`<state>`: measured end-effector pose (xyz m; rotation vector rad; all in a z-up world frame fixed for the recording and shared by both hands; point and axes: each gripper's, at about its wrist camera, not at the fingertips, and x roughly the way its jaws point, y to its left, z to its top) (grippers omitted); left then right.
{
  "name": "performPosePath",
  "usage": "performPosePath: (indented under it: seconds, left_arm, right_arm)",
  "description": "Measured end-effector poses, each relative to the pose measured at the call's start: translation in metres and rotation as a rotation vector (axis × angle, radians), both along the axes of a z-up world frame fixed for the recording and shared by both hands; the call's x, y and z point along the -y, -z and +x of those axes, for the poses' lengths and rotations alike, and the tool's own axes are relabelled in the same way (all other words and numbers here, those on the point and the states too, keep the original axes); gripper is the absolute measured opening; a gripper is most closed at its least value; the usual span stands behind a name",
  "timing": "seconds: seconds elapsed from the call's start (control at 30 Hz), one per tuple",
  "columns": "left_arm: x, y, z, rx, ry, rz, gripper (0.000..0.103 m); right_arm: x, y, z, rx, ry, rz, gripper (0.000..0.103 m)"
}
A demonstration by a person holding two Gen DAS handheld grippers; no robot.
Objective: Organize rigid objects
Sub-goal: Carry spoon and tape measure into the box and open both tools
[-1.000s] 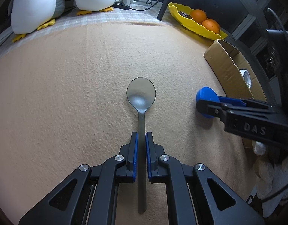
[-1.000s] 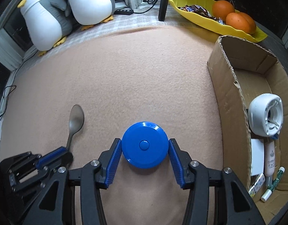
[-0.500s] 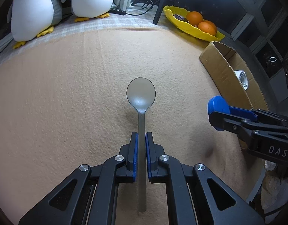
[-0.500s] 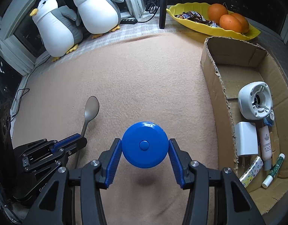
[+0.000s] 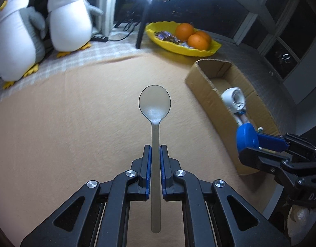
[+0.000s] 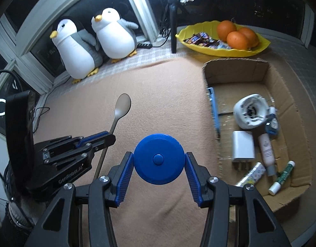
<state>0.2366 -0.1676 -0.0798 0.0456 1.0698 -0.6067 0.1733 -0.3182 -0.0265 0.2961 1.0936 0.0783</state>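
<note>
My left gripper (image 5: pixel 155 150) is shut on the handle of a grey metal spoon (image 5: pixel 154 105) and holds it in the air above the tan cloth, bowl pointing forward. It also shows in the right wrist view (image 6: pixel 100 139), with the spoon (image 6: pixel 123 105). My right gripper (image 6: pixel 159 160) is shut on a round blue disc (image 6: pixel 159 161), held high above the cloth, just left of the open cardboard box (image 6: pixel 279 86). In the left wrist view the disc (image 5: pixel 247 136) hangs at the box's (image 5: pixel 203 80) near left wall.
The box holds a white round device (image 6: pixel 251 111), a white charger (image 6: pixel 243 148), tubes and small sticks. A yellow tray (image 6: pixel 223 49) with oranges and sweets sits behind it. Two plush penguins (image 6: pixel 96 41) stand at the back left beside a black stand (image 6: pixel 173 30).
Both grippers have risen well above the cloth with their objects. The right gripper with the blue disc has moved closer to the box, whose inside now shows more fully.
</note>
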Motion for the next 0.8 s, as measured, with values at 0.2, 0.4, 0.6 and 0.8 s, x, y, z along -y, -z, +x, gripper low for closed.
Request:
performPosePath:
  seconds: [0.2,0.4,0.6,0.8]
  left_arm:
    - [0.042,-0.022,0.007,0.022,0.064,-0.025,0.007]
    - [0.085,-0.032,0.012,0.033,0.116,-0.040,0.007]
    - [0.124,-0.034,0.020,0.022,0.154,-0.041,0.007]
    - [0.160,-0.036,0.030,0.015,0.177,-0.044,0.007]
  right_arm:
    - [0.044,-0.016,-0.022,0.024,0.070,0.003,0.046]
    - [0.080,-0.026,-0.038,0.035,0.130,-0.020,0.046]
    - [0.100,-0.026,-0.043,0.036,0.161,-0.033,0.046]
    - [0.113,-0.019,-0.042,0.027,0.176,-0.038,0.046]
